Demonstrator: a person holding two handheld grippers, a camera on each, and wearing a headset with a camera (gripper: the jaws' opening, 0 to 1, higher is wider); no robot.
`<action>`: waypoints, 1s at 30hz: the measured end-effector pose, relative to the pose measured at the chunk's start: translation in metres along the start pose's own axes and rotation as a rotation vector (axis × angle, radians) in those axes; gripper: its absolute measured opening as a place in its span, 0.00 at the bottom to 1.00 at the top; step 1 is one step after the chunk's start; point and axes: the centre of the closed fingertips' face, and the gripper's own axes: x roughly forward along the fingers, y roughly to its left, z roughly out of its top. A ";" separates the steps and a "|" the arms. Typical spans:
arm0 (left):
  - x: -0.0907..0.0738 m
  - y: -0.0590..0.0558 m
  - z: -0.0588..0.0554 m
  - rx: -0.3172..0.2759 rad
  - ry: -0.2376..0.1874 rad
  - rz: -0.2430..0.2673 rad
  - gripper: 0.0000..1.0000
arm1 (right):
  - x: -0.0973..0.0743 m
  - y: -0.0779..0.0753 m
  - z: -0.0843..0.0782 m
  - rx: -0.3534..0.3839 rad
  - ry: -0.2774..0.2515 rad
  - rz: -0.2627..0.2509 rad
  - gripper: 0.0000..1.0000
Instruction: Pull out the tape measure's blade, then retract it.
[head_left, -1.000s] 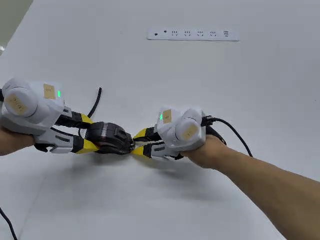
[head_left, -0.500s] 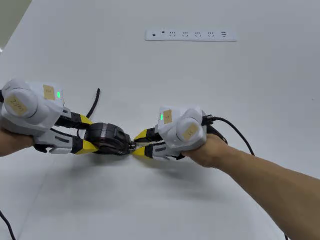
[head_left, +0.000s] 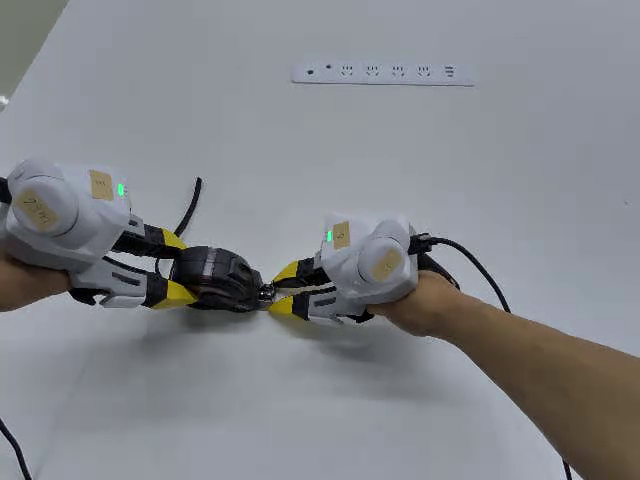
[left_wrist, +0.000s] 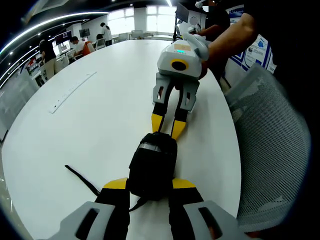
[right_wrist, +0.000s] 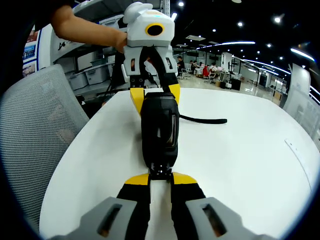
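My left gripper (left_wrist: 150, 184) clamps the black tape measure (left_wrist: 152, 162) at the near side of the white table (head_left: 300, 150), while my right gripper (right_wrist: 160, 178), jaws nearly together, pinches the blade hook (right_wrist: 160, 173) at its mouth. No blade is out yet; I judge the pull and the retraction both remain. The right gripper view makes that pinch plain, and the head view adds a power strip (head_left: 383, 72) well beyond.

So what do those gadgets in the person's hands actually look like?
The left gripper and right gripper match: rounded white plastic bodies, black jaws with yellow tips, a small green light and a tan sticker on top. A black cable trails from the right one.
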 end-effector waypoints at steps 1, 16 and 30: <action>0.000 0.000 0.000 0.000 0.000 -0.001 0.27 | 0.000 0.000 0.000 -0.001 0.002 0.000 0.13; 0.000 0.001 0.001 -0.002 0.000 0.000 0.27 | 0.006 -0.001 0.005 0.008 -0.009 0.002 0.14; 0.001 0.002 -0.001 -0.015 -0.007 0.001 0.26 | 0.005 -0.002 0.005 0.001 0.015 0.013 0.10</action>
